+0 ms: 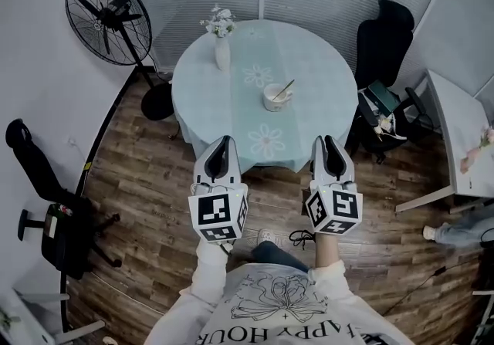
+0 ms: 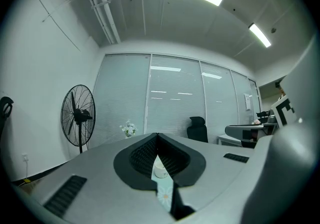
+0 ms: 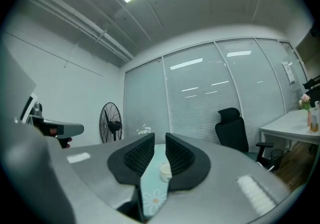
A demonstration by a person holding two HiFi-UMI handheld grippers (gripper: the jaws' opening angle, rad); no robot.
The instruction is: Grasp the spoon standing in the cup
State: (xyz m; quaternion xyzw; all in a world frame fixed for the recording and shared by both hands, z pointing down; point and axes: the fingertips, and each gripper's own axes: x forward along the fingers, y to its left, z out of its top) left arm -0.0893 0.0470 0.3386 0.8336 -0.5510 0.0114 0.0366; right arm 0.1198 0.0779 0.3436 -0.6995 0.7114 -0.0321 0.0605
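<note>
Grey and black, my right claw (image 1: pixel 329 141) is open a little with nothing in it. My left claw (image 1: pixel 225 140) is closed and empty. Both point at the round surface (image 1: pixel 309 54). Farther off, the spoon (image 1: pixel 284 89) leans in the white cup (image 1: pixel 273 98). I should open wider, go slow, and pinch only the handle.

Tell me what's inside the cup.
A spoon leans in the cup, handle out over the rim. Its lower end and any liquid are hidden by the cup's wall.
</note>
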